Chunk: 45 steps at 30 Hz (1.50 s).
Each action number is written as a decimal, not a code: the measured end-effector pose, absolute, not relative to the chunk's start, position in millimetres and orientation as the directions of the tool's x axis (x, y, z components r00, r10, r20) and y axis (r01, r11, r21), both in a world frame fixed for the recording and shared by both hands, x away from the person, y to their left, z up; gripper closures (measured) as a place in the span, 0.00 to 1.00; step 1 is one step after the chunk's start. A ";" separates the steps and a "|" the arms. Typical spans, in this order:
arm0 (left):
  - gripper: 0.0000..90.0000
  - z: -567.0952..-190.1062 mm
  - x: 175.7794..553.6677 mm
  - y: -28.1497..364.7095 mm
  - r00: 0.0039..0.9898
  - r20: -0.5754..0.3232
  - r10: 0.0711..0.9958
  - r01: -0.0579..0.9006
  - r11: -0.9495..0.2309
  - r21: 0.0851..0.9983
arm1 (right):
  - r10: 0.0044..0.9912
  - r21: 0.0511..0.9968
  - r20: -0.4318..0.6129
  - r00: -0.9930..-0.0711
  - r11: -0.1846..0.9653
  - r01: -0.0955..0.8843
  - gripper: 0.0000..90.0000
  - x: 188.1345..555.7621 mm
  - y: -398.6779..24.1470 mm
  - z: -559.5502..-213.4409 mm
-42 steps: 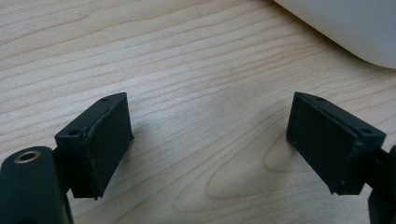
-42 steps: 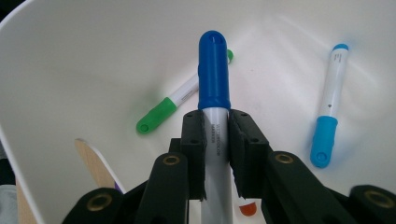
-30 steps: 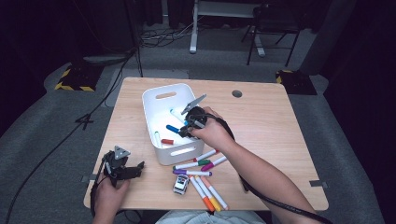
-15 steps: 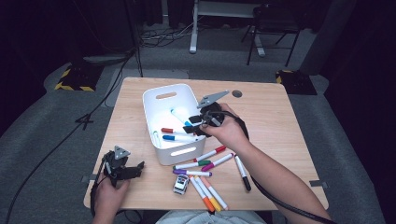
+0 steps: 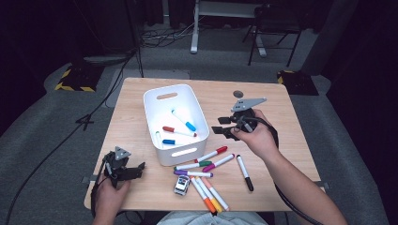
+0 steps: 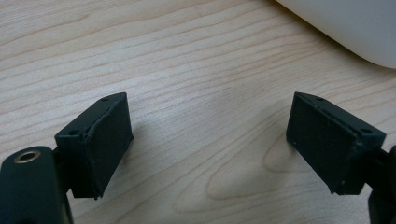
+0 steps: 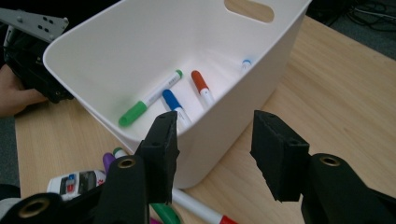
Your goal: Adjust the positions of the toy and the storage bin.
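Sorting markers into the white bin (image 5: 176, 124). Right gripper (image 5: 224, 130), just right of the bin, has just been opening, nothing between its jaws. Left gripper (image 5: 133, 171) idle, jaws apart. Four markers (image 7: 154, 95) seemingly inside; next: fetch a loose marker (image 5: 212, 154) below the bin.

One camera looks down from high above my table (image 5: 281, 154). My two jaw cameras sit close; both see the white bin (image 7: 196, 42).

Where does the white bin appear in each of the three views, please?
High view: white bin stands left of the table's centre.
Left gripper view: its curved wall fills the top right corner.
Right gripper view: upper middle, beyond the jaws.
Shared landmark: the light wooden table.
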State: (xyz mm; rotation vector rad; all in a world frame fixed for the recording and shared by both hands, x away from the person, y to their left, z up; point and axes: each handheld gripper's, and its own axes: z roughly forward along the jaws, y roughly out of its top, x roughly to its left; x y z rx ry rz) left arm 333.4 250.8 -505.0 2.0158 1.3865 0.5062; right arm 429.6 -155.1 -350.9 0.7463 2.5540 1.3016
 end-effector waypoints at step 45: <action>0.16 -505.1 333.4 250.8 0.372 -0.038 0.927 0.684 -0.246 0.686 | 0.681 0.571 0.074 -0.728 0.569 0.591 0.85 380.2 -251.2 -479.3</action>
